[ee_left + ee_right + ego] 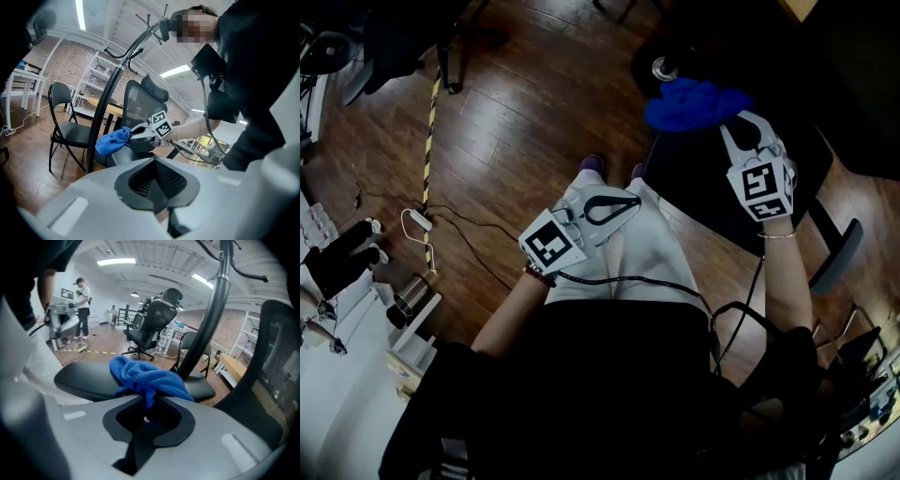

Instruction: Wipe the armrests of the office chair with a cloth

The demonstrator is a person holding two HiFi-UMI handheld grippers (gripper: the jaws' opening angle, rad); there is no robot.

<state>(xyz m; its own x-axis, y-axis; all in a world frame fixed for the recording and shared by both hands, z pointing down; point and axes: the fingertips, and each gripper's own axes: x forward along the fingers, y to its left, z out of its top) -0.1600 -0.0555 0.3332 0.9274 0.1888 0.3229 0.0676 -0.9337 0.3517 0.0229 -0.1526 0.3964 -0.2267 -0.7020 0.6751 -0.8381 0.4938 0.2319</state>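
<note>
My right gripper (737, 124) is shut on a bunched blue cloth (694, 101), which rests over the far end of the office chair's black pad (712, 183). In the right gripper view the cloth (145, 376) bulges out of the jaws (147, 414) and lies on that black pad (82, 380), with the mesh backrest (281, 371) at the right. My left gripper (630, 201) hovers over the person's lap, shut with nothing in it. From the left gripper view (157, 187) I see the right gripper (137, 135) and the cloth (112, 141) in front of the chair back (140, 103).
A black coat-stand pole (206, 324) rises just behind the cloth. A grey-blue armrest (839, 255) sticks out at the chair's right. A black folding chair (70, 133) stands beyond. Yellow-black tape (429, 141) and a power strip with cables (420, 220) lie on the wood floor.
</note>
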